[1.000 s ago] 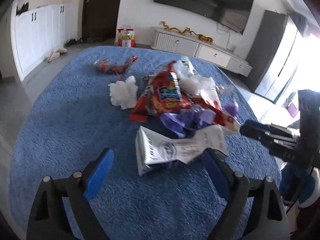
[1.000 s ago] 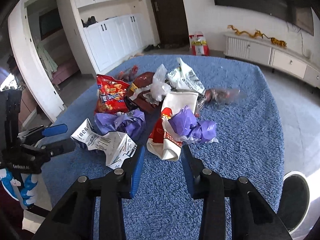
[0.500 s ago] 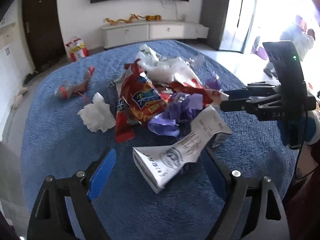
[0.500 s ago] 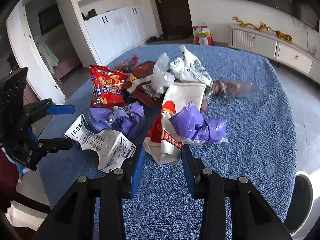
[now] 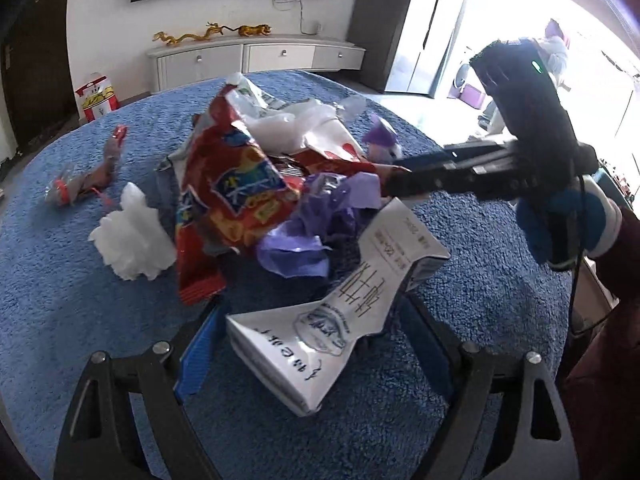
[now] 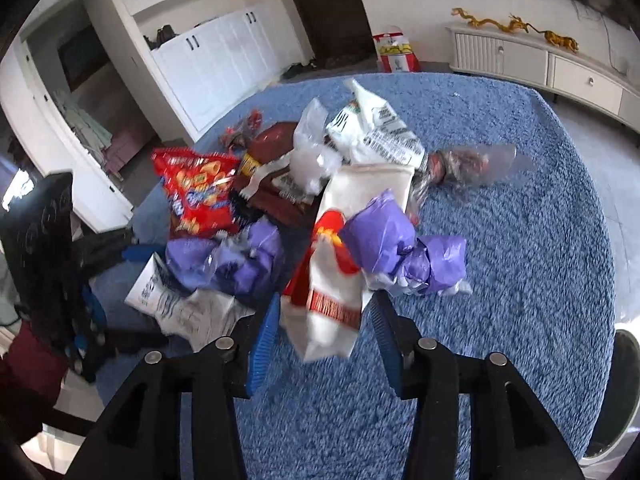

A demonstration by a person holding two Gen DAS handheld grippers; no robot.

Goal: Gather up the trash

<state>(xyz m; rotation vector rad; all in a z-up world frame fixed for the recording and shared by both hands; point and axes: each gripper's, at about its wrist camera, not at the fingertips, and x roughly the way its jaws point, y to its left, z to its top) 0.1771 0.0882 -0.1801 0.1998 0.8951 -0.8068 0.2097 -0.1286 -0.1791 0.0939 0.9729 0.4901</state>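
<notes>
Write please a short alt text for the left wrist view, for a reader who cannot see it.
The open left claw straddles a crumpled white printed wrapper on a blue fuzzy table cover. Behind lie a red snack bag, purple wrappers and a white tissue; the right claw reaches in from the right.

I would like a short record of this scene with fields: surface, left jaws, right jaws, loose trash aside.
surface: blue carpet-like cover
left gripper: jaws open around the white printed carton
right gripper: jaws open around the white and red bag
pile: red snack bag, purple wrappers
loose aside: crumpled white tissue
</notes>
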